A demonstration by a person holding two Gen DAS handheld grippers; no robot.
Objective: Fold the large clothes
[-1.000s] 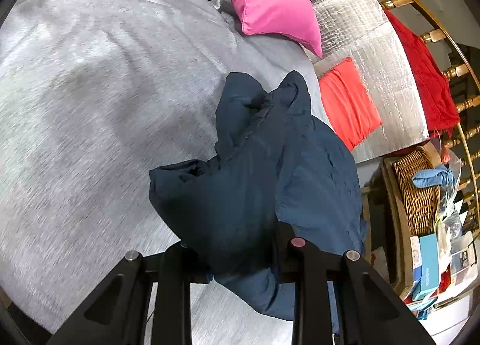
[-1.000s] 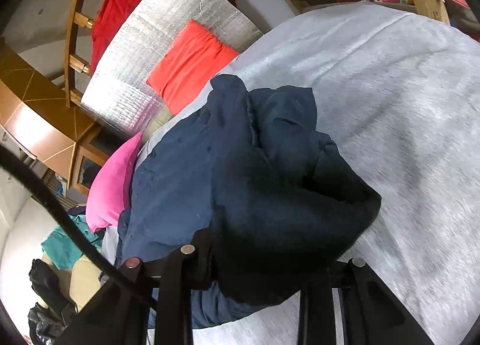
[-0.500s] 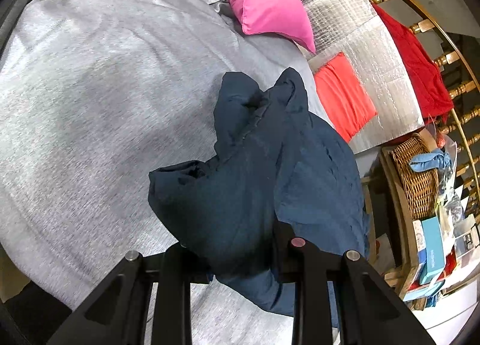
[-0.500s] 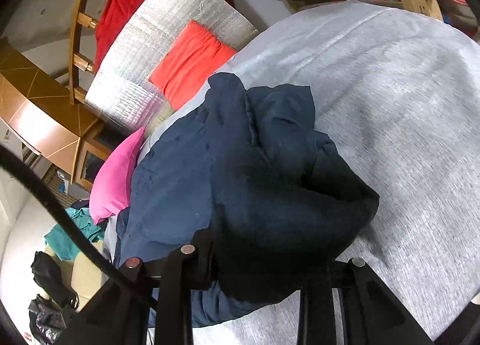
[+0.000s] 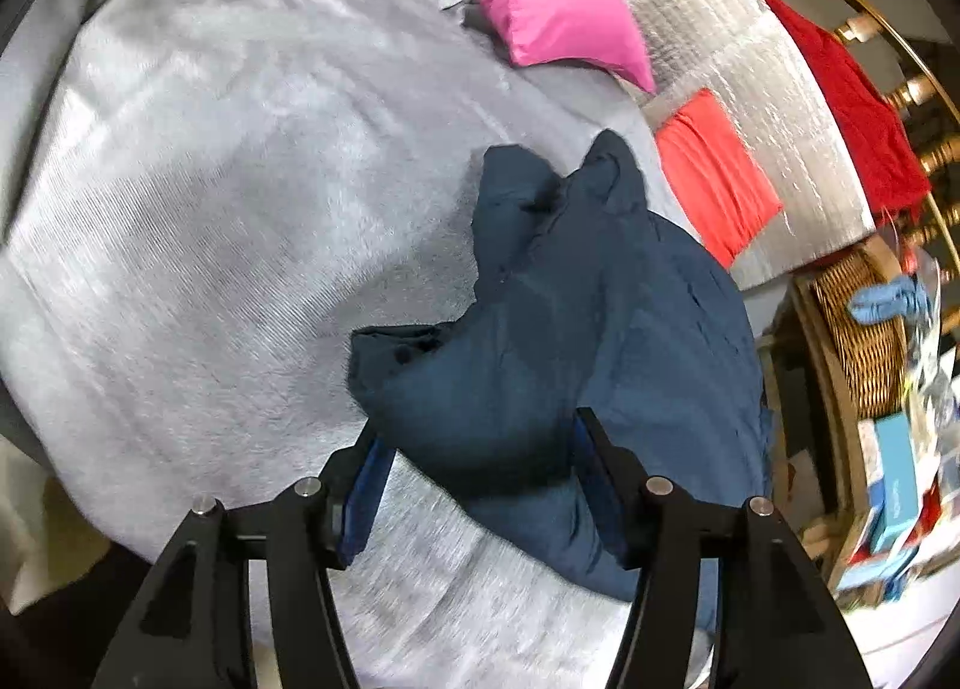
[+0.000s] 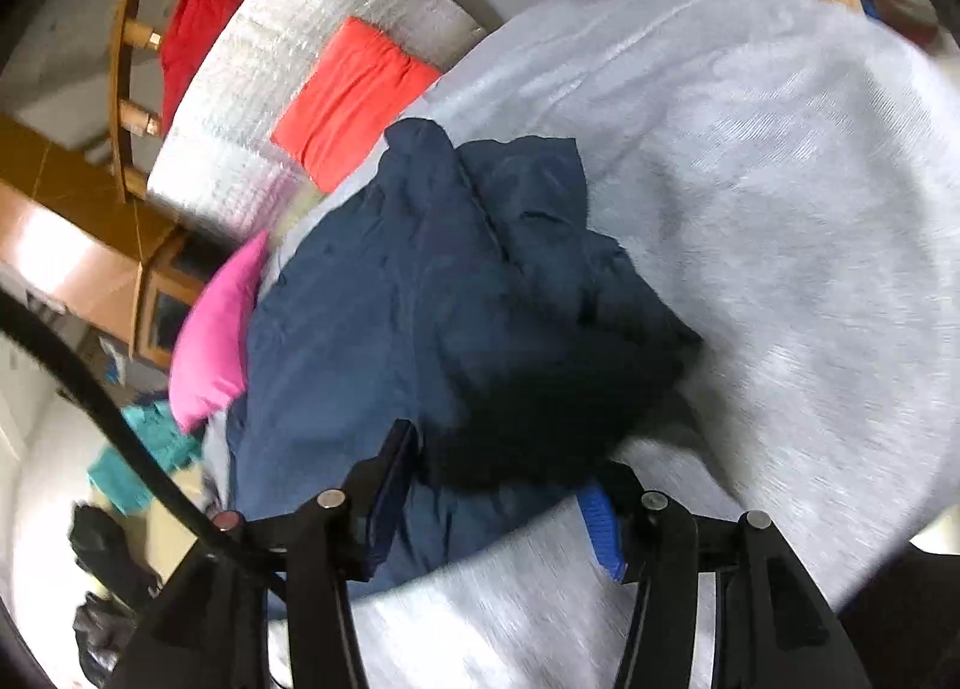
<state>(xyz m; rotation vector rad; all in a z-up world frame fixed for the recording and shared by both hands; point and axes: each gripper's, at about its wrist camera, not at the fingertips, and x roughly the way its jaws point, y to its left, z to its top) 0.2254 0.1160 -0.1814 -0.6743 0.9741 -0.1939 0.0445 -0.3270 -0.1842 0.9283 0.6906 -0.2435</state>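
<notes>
A crumpled navy blue garment (image 5: 570,329) lies bunched on the grey bed cover (image 5: 210,209), near the cover's right edge. My left gripper (image 5: 480,485) straddles its near fold; the jaws are opening, the cloth bulges between them and the blue pads (image 5: 366,485) show beside it. In the right wrist view the same garment (image 6: 450,299) spreads from the centre to the lower left. My right gripper (image 6: 498,509) is over its dark near lump, jaws opening, with the right pad (image 6: 600,533) clear of the cloth.
A pink pillow (image 5: 546,5) lies at the head of the bed. Beside the bed are a silver quilted mat (image 5: 750,89) with an orange-red folded cloth (image 5: 714,179), a red cloth (image 5: 858,113) on a wooden rail, and a wicker basket (image 5: 864,341). A black cable (image 6: 90,389) crosses the right view.
Both grippers were shut on folds of the navy garment; their jaws now stand apart. The garment has settled a little onto the bed cover.
</notes>
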